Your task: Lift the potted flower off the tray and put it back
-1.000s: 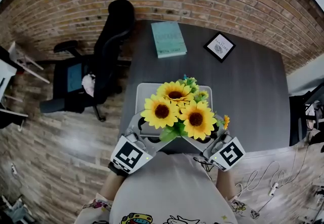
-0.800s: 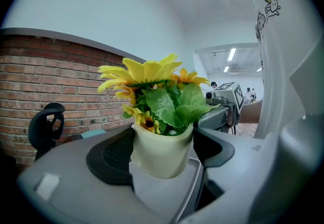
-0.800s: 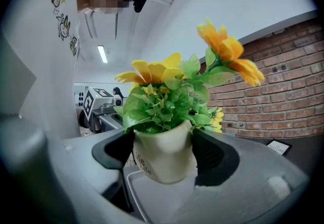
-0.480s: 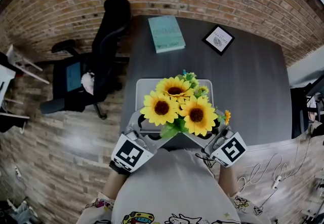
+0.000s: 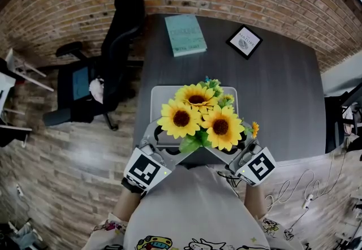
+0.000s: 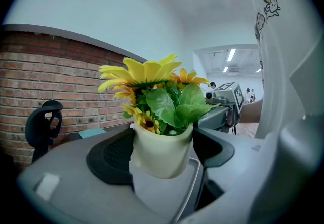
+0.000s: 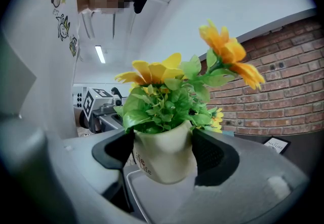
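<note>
Grip from two sides: my left gripper (image 6: 163,153) and my right gripper (image 7: 163,154) each have their jaws spread wide and pressed on the cream pot of the potted flower (image 5: 199,120), dark pads against opposite flanks of the pot. The pot sits tilted over the near part of the tray (image 5: 164,99), close to the near edge of the table (image 5: 277,96). Its base looks just clear of the tray floor, though I cannot say for certain that it has left it. By my reading the grasp is made and the lift is at most barely begun. Raising the pot clear and setting it back on the tray are left to do.

The count: two grippers, one pot, one grey tray, one dark table. The bouquet carries three large sunflowers, plus at least one small orange bloom (image 5: 254,129) on its right. On the far side of the table lie one teal book (image 5: 185,34) and, to its right, one framed card (image 5: 245,41). One black office chair (image 5: 116,45) stands off the table's far left corner.
</note>
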{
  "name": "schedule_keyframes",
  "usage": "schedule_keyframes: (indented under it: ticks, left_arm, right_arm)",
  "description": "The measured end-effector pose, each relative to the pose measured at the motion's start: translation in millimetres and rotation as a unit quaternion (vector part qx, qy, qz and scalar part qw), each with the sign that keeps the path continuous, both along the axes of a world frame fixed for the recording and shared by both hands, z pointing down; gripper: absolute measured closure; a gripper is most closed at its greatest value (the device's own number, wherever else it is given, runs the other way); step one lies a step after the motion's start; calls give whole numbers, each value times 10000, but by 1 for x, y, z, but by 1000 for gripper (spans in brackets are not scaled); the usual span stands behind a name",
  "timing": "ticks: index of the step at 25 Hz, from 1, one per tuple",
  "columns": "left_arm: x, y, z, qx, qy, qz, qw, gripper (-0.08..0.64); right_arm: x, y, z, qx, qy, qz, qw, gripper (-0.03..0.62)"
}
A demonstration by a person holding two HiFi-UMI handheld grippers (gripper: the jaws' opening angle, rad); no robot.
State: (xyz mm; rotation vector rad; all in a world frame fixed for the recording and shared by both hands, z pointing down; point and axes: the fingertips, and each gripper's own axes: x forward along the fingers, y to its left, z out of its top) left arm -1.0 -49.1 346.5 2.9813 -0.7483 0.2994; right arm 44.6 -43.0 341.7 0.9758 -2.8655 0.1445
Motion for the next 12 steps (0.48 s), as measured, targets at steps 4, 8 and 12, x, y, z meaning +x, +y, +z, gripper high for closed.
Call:
schedule_keyframes:
  ticks: [4,8,12]
  left_arm:
    - [0,2,-1,-26,48,15,10000,173]
    - [0,1,0,24,30,47,10000,174]
    - [2,-1,4,-25,37,14,10000,173]
  right_arm:
    - [0,2,-2,23,-29,27,10000,232]
    - [0,1,-1,47,-38,56,10000,232]
    - [2,-1,2,56,20,19,10000,232]
